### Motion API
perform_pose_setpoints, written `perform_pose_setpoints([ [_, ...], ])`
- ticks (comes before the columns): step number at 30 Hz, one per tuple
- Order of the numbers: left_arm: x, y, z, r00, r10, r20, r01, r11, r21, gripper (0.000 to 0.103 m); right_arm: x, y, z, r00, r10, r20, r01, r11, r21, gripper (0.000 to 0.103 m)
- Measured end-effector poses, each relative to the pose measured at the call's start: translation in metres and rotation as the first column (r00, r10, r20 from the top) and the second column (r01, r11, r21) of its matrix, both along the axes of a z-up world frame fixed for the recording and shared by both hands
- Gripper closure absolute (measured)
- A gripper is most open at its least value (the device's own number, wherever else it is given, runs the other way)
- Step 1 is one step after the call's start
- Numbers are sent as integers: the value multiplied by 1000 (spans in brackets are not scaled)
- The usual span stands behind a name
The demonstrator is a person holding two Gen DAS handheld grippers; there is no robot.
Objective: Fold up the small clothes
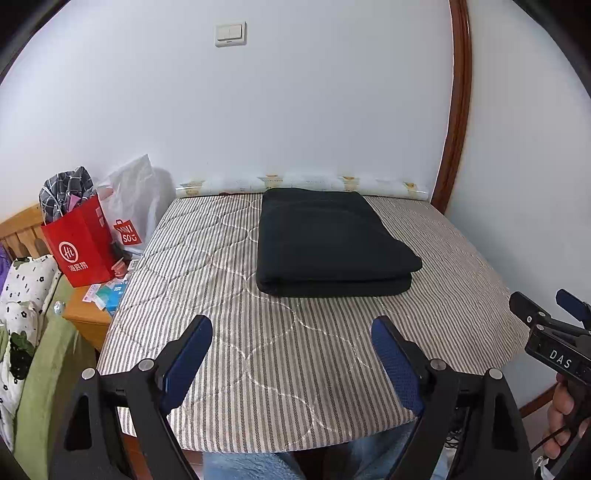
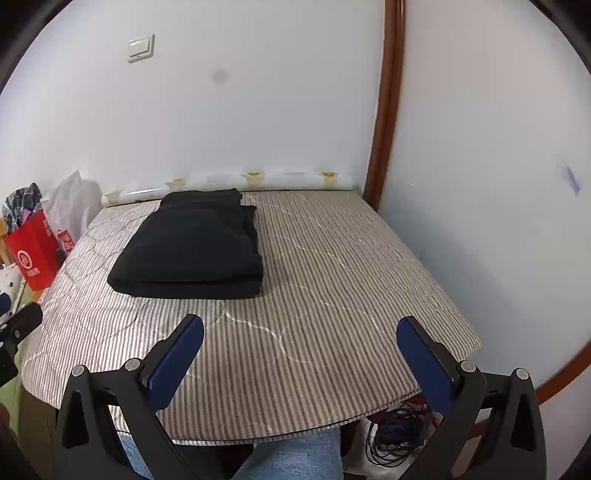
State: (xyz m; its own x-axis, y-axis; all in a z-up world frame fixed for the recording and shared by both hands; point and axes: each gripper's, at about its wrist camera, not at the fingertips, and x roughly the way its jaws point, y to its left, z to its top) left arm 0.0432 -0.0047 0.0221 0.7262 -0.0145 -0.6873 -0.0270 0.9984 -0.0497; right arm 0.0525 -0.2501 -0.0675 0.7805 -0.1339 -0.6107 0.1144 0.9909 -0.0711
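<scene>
Your left gripper (image 1: 291, 347) sits nearest, at 6 o'clock in its own view, its blue-padded fingers (image 1: 188, 363) spread wide and holding nothing, hovering over the near edge of the striped quilted pad (image 1: 295, 387). Below it, your jeans-clad knees (image 1: 251, 465) show under the pad's edge. Your right gripper (image 2: 299, 350) is likewise wide apart and empty, above the near edge of the same pad; in the left wrist view it shows at 3 o'clock with your hand (image 1: 563, 413) on its handle.

Farther out, the folded black garment (image 1: 332, 243) lies flat on the pad at 12 o'clock from your left gripper and at about 11 o'clock from your right one (image 2: 192, 251), well apart from both. It is stacked in layers, its thick folded edge facing you.

At 9 o'clock in the left view, a red paper bag (image 1: 83, 251) stuffed with plaid cloth stands on a wooden side table (image 1: 83, 314), with a white Miniso bag (image 1: 129, 206) just behind it.

Farthest away, a patterned roll (image 1: 303, 184) runs along the pad's back edge against the white wall (image 1: 295, 110), where a light switch (image 1: 231, 34) sits at 12 o'clock.
</scene>
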Motion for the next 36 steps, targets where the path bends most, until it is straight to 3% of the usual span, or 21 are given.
perform_pose_setpoints([
  [36,0,3,-3,1000,-1,-12,1,1000,-5,16,-4,1,0,1000,1,-1,-1,1000,12,1],
])
